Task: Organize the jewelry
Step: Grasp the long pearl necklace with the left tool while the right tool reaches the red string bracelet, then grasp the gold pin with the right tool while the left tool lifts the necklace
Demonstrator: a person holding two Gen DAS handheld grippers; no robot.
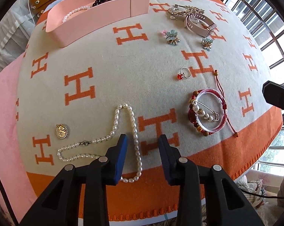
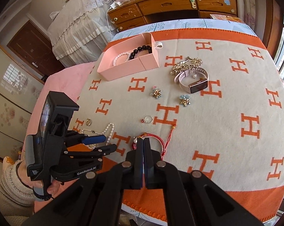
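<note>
Hovering my left gripper [image 1: 142, 146], fingers spread wide, astride one run of the pearl necklace [image 1: 123, 131] at the blanket's [image 1: 104, 86] six o'clock edge. It looks light, limp and slippery, so I'd pinch that strand. My right gripper [image 2: 143, 145] is pressed closed, empty; the pink box [image 2: 126, 66] waits at eleven o'clock.

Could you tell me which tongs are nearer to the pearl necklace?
Left. The left tongs are open astride the pearl necklace; the right tongs are shut over the red bracelet.
</note>
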